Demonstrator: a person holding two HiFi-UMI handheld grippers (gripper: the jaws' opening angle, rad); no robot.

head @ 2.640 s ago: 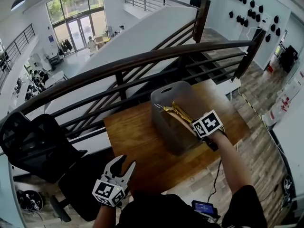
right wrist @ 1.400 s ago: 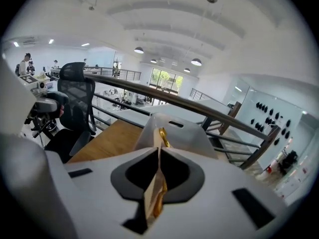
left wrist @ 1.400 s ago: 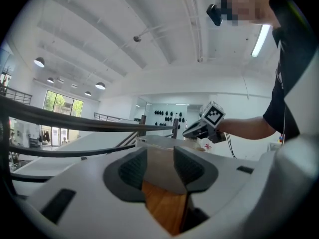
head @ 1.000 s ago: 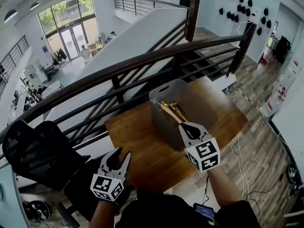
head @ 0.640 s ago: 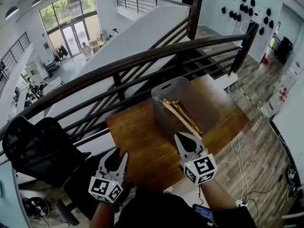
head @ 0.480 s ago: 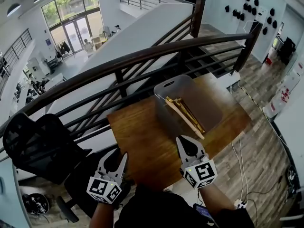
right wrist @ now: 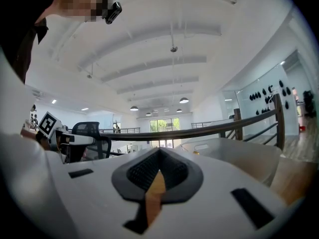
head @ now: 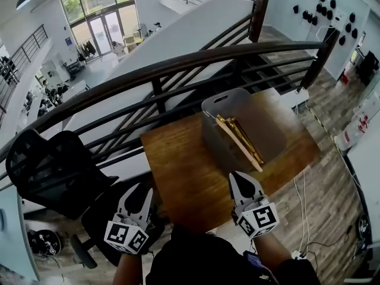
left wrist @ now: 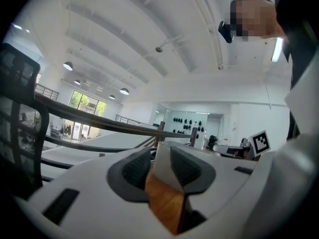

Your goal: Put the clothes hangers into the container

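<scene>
A: Well, head view: where are the hangers [head: 238,137]?
B: Inside the grey container [head: 273,138], long axis pointing away from the right hand-held gripper [head: 245,186], the nearer one.
A: Gripper views?
B: The left hand-held gripper [left wrist: 160,157] stands part-open, empty; the right one is closed, empty.

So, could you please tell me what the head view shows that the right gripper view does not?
Only the head view looks down into the container at the hangers. Only the right gripper view shows the ceiling lights and the right hand-held gripper with jaws shut on nothing. Both show the container, the railing and the black chair.
</scene>
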